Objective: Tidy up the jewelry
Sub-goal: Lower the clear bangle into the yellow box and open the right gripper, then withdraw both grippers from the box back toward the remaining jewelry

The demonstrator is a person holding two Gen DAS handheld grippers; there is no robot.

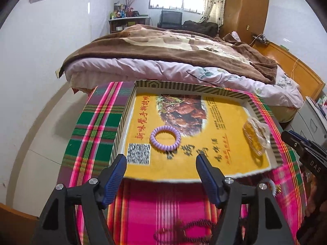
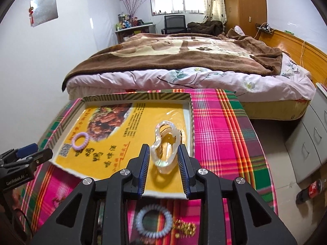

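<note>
A shallow box tray (image 1: 130,100) (image 2: 191,104) lined with a yellow printed sheet sits on a plaid cloth. A purple spiral bracelet (image 1: 165,138) (image 2: 80,140) lies in it at the left. A clear coiled bracelet (image 2: 166,145) (image 1: 256,137) stands between my right gripper's (image 2: 162,163) blue fingers, which sit apart and seem just off its sides above the sheet. My left gripper (image 1: 161,163) is open and empty over the tray's near edge. A pale blue spiral bracelet (image 2: 154,221) and a gold chain (image 2: 185,227) lie on the cloth below the right gripper.
The plaid cloth (image 2: 220,134) covers the table. A bed (image 2: 184,61) with a brown blanket stands just behind it. Grey drawers (image 2: 310,140) and a cola bottle (image 2: 309,190) on the floor are at the right. A dark red item (image 1: 184,228) lies on the cloth.
</note>
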